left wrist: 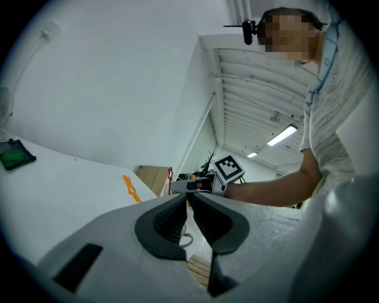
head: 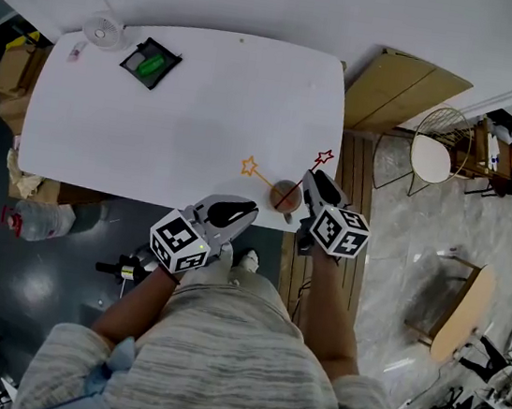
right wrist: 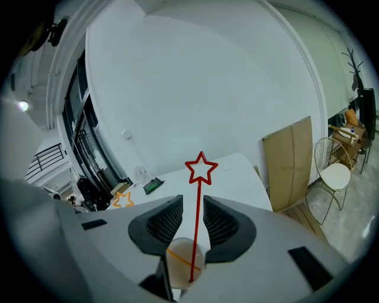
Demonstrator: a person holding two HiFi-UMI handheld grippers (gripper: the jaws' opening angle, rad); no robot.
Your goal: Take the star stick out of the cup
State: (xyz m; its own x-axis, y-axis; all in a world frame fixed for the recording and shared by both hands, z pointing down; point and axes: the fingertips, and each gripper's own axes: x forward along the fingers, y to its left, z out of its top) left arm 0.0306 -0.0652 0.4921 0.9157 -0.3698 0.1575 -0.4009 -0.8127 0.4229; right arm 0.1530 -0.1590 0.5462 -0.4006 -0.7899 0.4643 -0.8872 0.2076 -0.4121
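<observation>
Two parted jaws of the right gripper (right wrist: 192,204) straddle the red star stick (right wrist: 196,225), wanting a centred pinch; left gripper (left wrist: 188,198) jaws closed.

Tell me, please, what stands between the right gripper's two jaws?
The red star stick, rising from the cup, stands between the open jaws of the right gripper, touching neither pad; the right gripper view shows it.

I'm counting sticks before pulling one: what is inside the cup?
Two stand in the cup: a red star stick and an orange star stick, both leaning out. The right claw covers part of the cup's inside, so anything else there is unseen.
</observation>
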